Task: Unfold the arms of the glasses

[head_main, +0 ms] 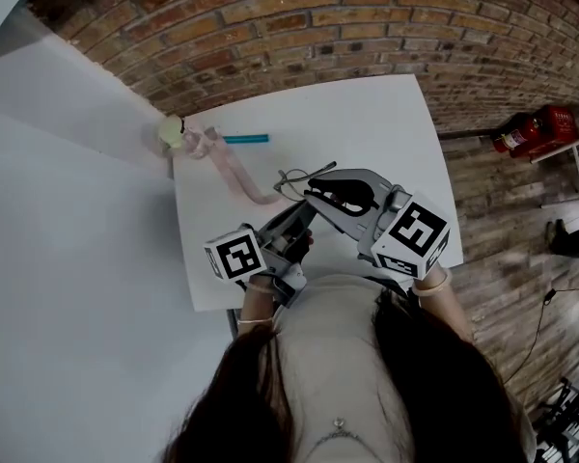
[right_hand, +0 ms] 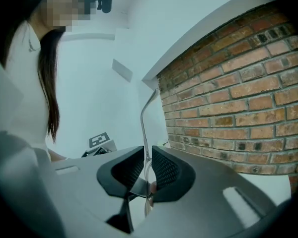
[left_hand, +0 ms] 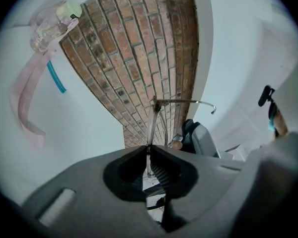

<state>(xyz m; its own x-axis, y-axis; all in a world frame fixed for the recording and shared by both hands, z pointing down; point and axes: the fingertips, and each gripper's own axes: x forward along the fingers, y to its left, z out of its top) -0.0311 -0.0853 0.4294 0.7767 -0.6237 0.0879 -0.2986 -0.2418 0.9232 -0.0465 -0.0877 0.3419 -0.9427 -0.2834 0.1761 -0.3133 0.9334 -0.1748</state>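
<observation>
I have the thin wire-framed metal glasses (head_main: 291,179) lifted above the near middle of the flat, matte white bench (head_main: 367,123), caught between both tools. In the left gripper view, the left gripper (left_hand: 149,150) has its dark ribbed jaws pressed together on a slim upright wire of the glasses (left_hand: 161,103). From the top of that wire, one arm runs out sideways and ends in a small hooked tip. In the right gripper view, the right gripper (right_hand: 148,155) pinches another fine, gently curved metal arm of the glasses (right_hand: 143,123) between its cross-hatched black pads. That arm rises out of the jaws.

From the head view, the left gripper (head_main: 304,222) and the right gripper (head_main: 314,193) meet tip to tip at the frame. Their grey plastic bodies point toward the bench's far side.

At the bench's far left corner lies a soft pink strap (head_main: 234,174) looped from a clear piece with a pale yellow-green cap (head_main: 172,131). A short teal stick (head_main: 244,139) lies just beside it. Red-brown brickwork (head_main: 367,27) with pale mortar shows beyond the bench's far and right edges. A red fire extinguisher (head_main: 536,128) lies well off the bench's right side.
</observation>
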